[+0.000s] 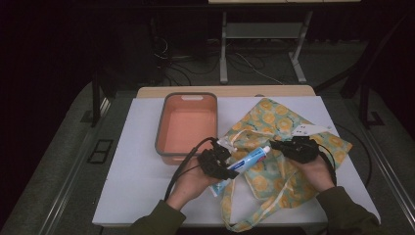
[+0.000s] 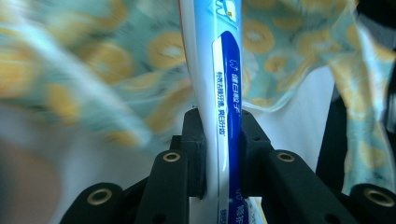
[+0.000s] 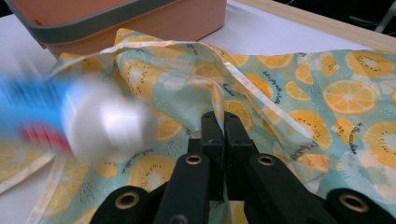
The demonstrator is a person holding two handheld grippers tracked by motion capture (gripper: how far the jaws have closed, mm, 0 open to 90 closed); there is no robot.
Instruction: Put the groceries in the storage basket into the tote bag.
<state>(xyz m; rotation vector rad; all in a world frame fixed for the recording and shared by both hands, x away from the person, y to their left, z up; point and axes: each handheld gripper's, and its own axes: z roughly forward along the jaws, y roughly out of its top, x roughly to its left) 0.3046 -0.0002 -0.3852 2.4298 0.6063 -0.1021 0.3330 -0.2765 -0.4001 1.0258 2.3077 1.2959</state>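
White worktop (image 1: 147, 196), dark room behind; an orange bin (image 1: 187, 125) is set toward the far edge, left of centre, and a fruit-print cloth bag (image 1: 284, 122) is spread over the right half, straps trailing to the near edge. A toothpaste tube (image 1: 244, 162) is clamped across its body by the left hand-held gripper (image 1: 219, 164), jaws pressed on both flat sides, cap aimed at the bag mouth; the tube is carried above the bag's left edge, near the worktop's middle. The right hand-held gripper (image 1: 288, 145) is closed all the way, bag fabric pinched at the rim so the opening is lifted. Step judged: loading the tube into the bag, insertion not yet done. Next move calls for the cap to be steered under the lifted rim, the tube pushed well inside, then released while the rim is kept raised. Risk: cap snagging on the hem.
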